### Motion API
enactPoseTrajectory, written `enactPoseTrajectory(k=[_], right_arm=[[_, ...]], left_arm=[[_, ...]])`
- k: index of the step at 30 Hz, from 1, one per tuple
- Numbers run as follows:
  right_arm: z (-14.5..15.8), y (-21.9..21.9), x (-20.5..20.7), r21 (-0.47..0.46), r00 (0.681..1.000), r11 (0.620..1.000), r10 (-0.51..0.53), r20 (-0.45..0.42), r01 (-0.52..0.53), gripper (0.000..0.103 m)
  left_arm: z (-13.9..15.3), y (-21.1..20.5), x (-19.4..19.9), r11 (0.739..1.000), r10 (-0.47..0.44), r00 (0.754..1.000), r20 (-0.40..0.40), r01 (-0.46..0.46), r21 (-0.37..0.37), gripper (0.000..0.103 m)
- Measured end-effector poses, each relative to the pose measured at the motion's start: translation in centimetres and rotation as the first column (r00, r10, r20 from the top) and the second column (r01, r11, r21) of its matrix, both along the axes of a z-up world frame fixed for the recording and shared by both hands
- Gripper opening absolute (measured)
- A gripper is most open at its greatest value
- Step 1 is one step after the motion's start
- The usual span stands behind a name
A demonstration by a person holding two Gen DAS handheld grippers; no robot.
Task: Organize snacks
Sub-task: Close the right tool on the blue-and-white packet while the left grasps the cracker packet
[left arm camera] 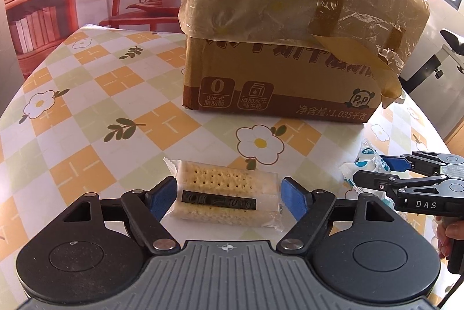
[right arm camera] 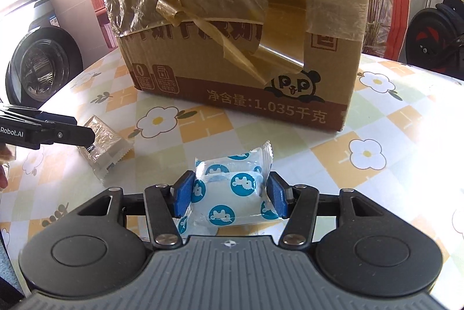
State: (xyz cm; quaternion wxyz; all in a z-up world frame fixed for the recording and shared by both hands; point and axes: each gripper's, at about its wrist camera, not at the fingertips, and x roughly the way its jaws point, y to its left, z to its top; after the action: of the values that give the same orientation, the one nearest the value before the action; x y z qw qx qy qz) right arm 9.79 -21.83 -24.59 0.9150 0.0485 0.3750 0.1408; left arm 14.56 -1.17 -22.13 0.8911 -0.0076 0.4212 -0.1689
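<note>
In front of the brown cardboard box [left arm camera: 278,72] draped in crinkled clear plastic, on the flower-patterned checked worktop [left arm camera: 95,95]: a clear-wrapped pack of pale crackers [left arm camera: 223,194] lying flat between the blue pads of the left tool [left arm camera: 229,198], jaws spread, a gap showing at each end of the pack. Nearer the box's panda-logo corner, a white packet with blue round prints [right arm camera: 229,188] pinched between the blue pads of the right tool [right arm camera: 230,194].

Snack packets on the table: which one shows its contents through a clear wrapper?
The cracker packet between the left hand-held gripper fingers: pale perforated crackers show through. The other, the blue-and-white printed packet at the right hand-held gripper, hides its contents.
</note>
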Motion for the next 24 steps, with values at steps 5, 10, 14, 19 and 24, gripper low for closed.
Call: enactPoseTrajectory(k=[5,10,14,19,24], right_arm=[[-0.3,-0.3,-0.2,0.027,1.0,1.0,-0.013,0.011,0.013,0.056],[-0.4,-0.4,-0.4,0.037,1.0,0.999,-0.016,0.027,0.015,0.056],[-0.5,-0.4,-0.5,0.041,0.999,0.999,-0.019,0.038,0.018,0.057],[-0.7,-0.5,-0.9,0.058,0.997,0.998,-0.028,0.066,0.024,0.057],[-0.9,-0.7,-1.3,0.074,0.995,0.997,-0.036,0.088,0.029,0.057]], left_arm=[[0.6,0.2,-0.7,0.998,0.055,0.997,-0.052,-0.055,0.009,0.08],[-0.1,1.4,-0.8,0.991,0.094,0.982,-0.164,-0.108,-0.076,0.08],[-0.7,1.2,0.5,0.98,0.151,0.976,-0.159,-0.169,-0.106,0.08],[-1.2,-0.1,2.6,0.979,0.161,0.976,-0.146,-0.177,-0.104,0.079],[-1.9,-2.7,3.5,0.992,0.116,0.988,-0.102,-0.12,-0.041,0.079]])
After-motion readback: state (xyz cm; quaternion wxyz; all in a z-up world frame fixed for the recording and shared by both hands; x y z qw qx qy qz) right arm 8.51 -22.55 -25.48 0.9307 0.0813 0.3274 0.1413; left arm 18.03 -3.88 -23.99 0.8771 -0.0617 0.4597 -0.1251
